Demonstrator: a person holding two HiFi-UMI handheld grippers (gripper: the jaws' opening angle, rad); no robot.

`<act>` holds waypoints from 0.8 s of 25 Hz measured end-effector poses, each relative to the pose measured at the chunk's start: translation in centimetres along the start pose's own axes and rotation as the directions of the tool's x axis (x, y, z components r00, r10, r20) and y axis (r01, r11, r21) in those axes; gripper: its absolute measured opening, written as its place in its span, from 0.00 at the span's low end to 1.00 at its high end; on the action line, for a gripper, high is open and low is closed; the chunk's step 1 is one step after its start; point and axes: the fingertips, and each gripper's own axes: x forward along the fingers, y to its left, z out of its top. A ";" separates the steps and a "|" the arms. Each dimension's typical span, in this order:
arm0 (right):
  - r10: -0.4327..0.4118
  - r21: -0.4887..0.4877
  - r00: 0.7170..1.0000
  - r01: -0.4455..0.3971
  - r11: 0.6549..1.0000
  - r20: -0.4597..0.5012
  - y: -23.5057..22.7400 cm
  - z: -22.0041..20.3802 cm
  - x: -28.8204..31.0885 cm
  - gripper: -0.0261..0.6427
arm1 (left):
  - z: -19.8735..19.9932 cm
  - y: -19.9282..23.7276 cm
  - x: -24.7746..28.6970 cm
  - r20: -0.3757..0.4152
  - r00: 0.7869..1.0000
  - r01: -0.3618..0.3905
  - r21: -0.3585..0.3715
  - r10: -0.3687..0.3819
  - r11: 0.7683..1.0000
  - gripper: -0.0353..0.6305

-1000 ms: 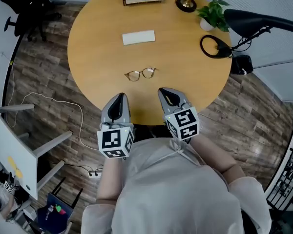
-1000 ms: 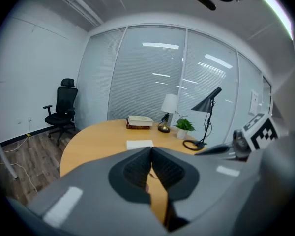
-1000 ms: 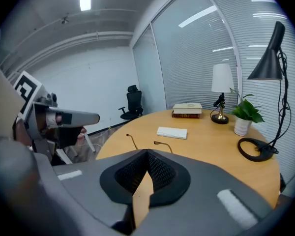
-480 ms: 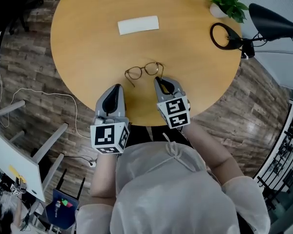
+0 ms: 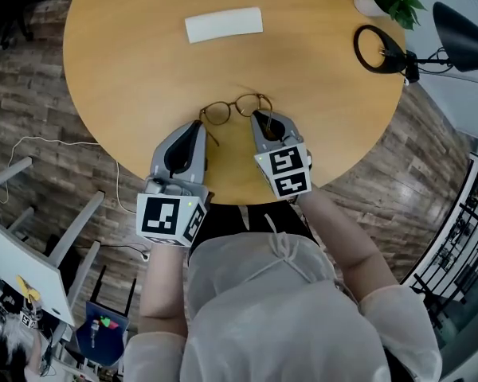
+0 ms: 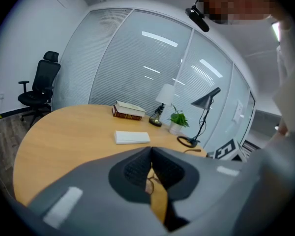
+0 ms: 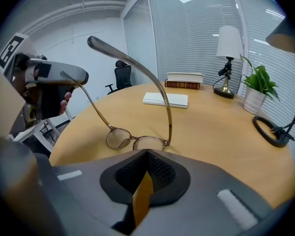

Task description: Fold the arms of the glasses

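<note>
I find both grippers clenched and empty: left gripper (image 5: 196,127), right gripper (image 5: 260,118). The glasses (image 5: 237,108) lie on the table (image 5: 127,70) just ahead of both jaws, arms unfolded, likely staged for one arm each.

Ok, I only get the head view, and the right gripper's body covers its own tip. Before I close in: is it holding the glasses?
Observer: No. In the right gripper view the right gripper has its fingers together with nothing between them. The glasses lie just beyond.
Operator: Are the arms folded?
Observer: No, both arms stand open; the one hidden from you curves back toward that gripper.
Operator: And the left?
Observer: The left gripper is shut and empty too.
</note>
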 end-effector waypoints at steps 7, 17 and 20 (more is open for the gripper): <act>0.017 0.042 0.999 -0.015 0.999 -0.042 -0.3 -1.2 0.2 0.04 | -1.0 0.0 0.4 -0.025 1.000 -0.009 -0.011 0.008 1.000 0.06; 0.059 0.017 0.994 -0.058 0.998 -0.088 -0.2 -1.3 0.6 0.04 | -0.8 0.0 1.3 -0.034 0.999 -0.004 0.004 0.004 1.000 0.06; 0.069 0.006 0.993 -0.069 0.998 -0.096 -0.2 -1.3 0.6 0.04 | -0.9 -0.4 1.7 -0.050 0.999 0.011 0.015 -0.010 1.000 0.06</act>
